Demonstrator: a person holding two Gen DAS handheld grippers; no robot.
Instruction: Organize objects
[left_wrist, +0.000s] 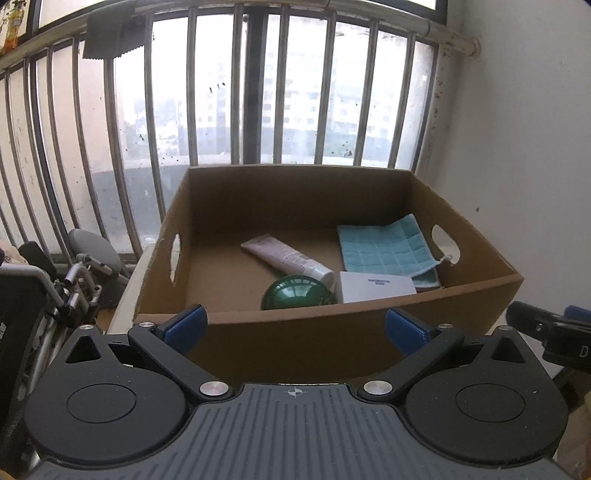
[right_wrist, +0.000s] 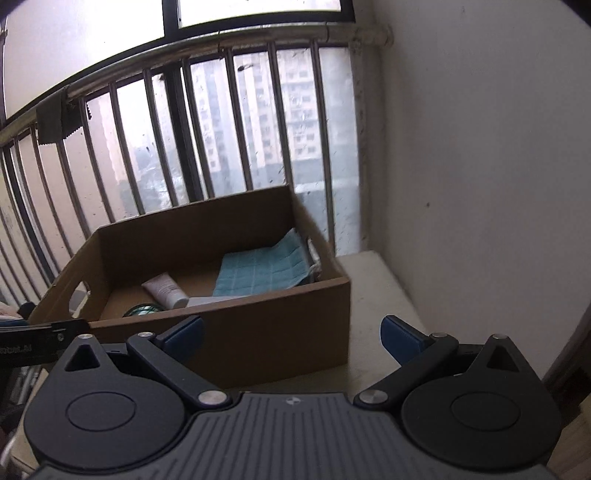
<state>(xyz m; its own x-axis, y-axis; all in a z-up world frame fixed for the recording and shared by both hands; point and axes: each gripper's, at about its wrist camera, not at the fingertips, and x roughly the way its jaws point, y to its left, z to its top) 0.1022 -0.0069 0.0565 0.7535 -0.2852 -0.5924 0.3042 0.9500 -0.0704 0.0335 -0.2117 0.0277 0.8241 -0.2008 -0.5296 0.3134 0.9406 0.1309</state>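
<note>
Both grippers hover level in front of a cardboard box (left_wrist: 258, 332), pointing toward it: the left gripper (left_wrist: 295, 328) faces the near wall squarely with its blue-padded fingers (left_wrist: 188, 325) spread wide and empty, and the right gripper (right_wrist: 291, 332), just beside it, is equally splayed with nothing between its pads, aimed at the box's near right corner. Inside the box lie a white tube (left_wrist: 291, 258), a green glossy ball (left_wrist: 297, 293) against the near wall, a small white carton (left_wrist: 376, 286) touching the tube's cap end, and a folded teal cloth (left_wrist: 388, 249) propped against the right wall. Under the box is a pale tabletop (right_wrist: 373, 295) set in a corner, between a barred window (left_wrist: 258, 92) and a white wall (right_wrist: 480, 184).
</note>
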